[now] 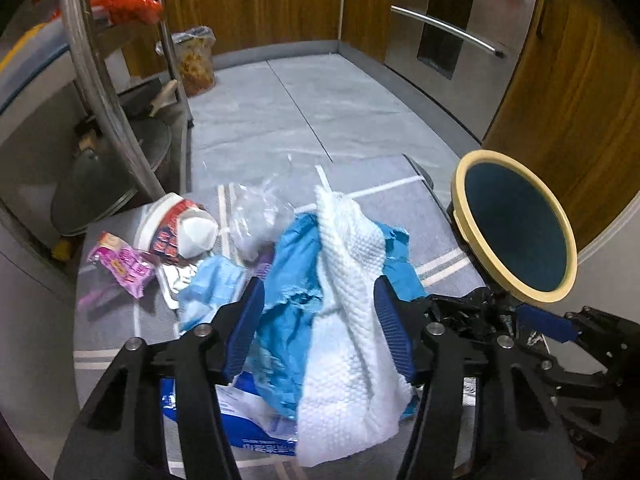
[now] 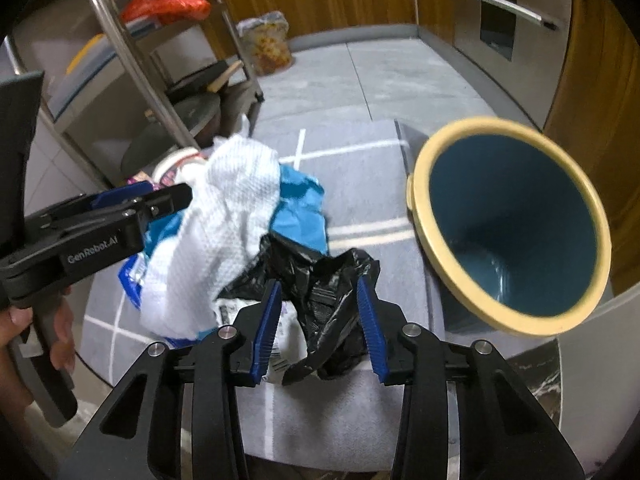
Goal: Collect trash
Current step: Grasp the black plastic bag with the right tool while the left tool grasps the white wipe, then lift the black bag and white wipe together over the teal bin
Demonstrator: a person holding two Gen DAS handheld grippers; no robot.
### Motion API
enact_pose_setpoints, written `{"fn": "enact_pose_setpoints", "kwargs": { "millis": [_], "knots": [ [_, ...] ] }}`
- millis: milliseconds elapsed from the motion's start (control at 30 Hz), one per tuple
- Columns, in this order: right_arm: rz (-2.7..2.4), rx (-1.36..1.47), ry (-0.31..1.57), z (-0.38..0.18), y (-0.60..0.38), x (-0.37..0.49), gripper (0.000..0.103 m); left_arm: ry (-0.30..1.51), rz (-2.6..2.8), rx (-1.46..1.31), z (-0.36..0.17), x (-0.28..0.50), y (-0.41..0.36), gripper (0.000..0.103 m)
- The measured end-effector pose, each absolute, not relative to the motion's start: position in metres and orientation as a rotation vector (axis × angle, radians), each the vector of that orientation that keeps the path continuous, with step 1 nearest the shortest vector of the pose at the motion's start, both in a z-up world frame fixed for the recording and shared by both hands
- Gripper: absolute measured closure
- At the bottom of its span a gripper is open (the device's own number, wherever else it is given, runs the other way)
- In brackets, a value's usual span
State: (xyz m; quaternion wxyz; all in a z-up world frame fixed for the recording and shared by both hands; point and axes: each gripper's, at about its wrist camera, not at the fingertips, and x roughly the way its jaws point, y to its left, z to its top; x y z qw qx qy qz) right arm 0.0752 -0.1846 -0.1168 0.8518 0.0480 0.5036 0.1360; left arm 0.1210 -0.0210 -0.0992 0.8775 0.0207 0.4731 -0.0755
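Observation:
A pile of trash lies on a grey mat (image 1: 360, 184). A white paper towel (image 1: 352, 320) and a blue wrapper (image 1: 292, 280) sit between the open fingers of my left gripper (image 1: 320, 296), which also shows in the right wrist view (image 2: 160, 196). A crumpled black plastic bag (image 2: 324, 284) sits between the open fingers of my right gripper (image 2: 318, 288). The bin (image 2: 516, 216), teal inside with a cream rim, stands tilted at the right and looks empty; it also shows in the left wrist view (image 1: 516, 232).
More trash lies at the left: a paper cup (image 1: 176, 224), a pink wrapper (image 1: 124, 268), a clear plastic bag (image 1: 260, 212), a light blue mask (image 1: 212, 284). A metal rack (image 1: 104, 92) stands at the left. Wooden cabinets (image 1: 260, 0) and a steel oven front (image 1: 452, 24) line the back.

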Motion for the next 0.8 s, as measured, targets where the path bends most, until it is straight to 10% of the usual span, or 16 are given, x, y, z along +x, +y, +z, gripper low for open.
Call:
{"fn": "enact_pose_setpoints", "kwargs": {
  "millis": [267,533,800],
  "knots": [
    [0.268,0.101,1.074,-0.12,-0.187,0.077,0.091,1.038,-0.172,0.099,-0.112,0.124,-0.033,0.061],
    [0.274,0.066,1.056,-0.116,-0.186,0.074,0.097,1.062,-0.177,0.096,-0.122,0.121,-0.033,0.097],
    [0.262,0.078,1.008,-0.099,-0.196,0.071,0.098,1.006,-0.204,0.07,-0.103,0.108,-0.033,0.1]
  ]
}}
